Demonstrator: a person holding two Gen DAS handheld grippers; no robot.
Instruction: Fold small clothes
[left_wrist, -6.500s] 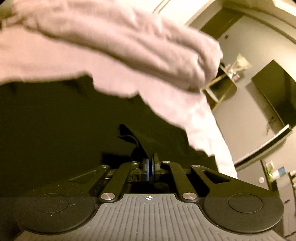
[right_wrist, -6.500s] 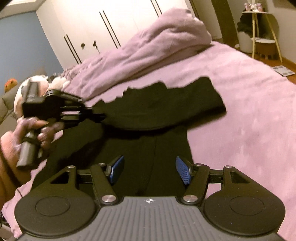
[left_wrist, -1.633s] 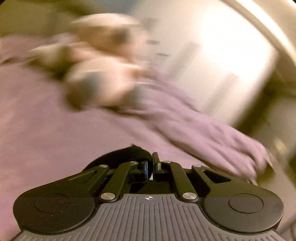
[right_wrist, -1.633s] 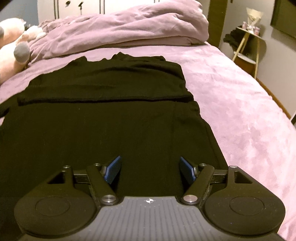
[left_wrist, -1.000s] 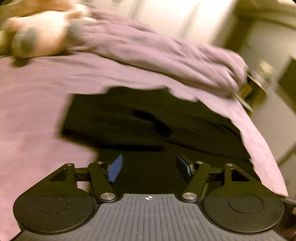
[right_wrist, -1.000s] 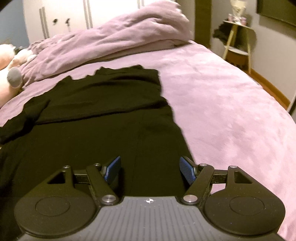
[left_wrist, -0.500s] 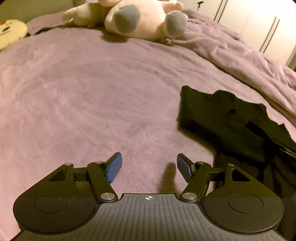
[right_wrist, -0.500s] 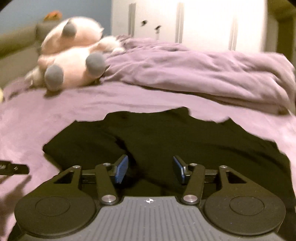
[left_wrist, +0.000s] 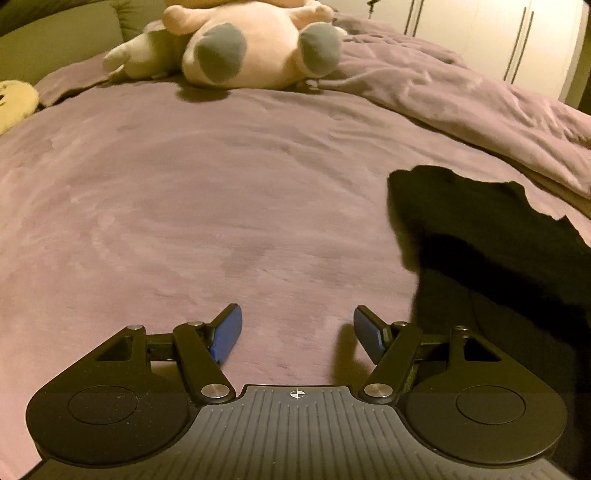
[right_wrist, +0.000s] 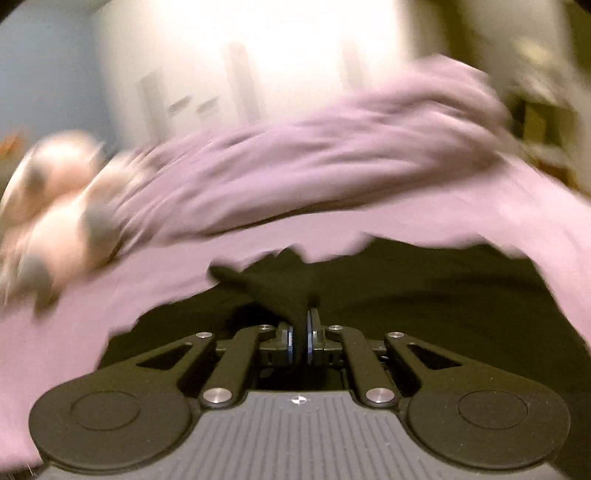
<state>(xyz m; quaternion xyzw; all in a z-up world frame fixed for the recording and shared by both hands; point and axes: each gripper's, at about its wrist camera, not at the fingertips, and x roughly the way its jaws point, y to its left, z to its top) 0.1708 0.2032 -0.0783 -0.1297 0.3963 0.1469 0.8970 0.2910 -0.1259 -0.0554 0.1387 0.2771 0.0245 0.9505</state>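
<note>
A black garment (left_wrist: 491, 251) lies on the purple bed cover, at the right of the left wrist view. My left gripper (left_wrist: 295, 332) is open and empty, low over bare bed cover to the left of the garment. In the blurred right wrist view my right gripper (right_wrist: 300, 332) is shut on a fold of the black garment (right_wrist: 280, 291), which rises in a peak from the jaws. The rest of the garment (right_wrist: 424, 295) spreads flat behind and to the right.
A pink plush toy with grey feet (left_wrist: 255, 40) lies at the head of the bed; it also shows in the right wrist view (right_wrist: 55, 206). A bunched purple duvet (left_wrist: 461, 99) runs behind the garment. White wardrobe doors (left_wrist: 480, 33) stand beyond.
My right gripper has shut on a fold of the black garment and is moving fast, blurring its view. My left gripper has stayed open over the bed cover, shifting slightly.
</note>
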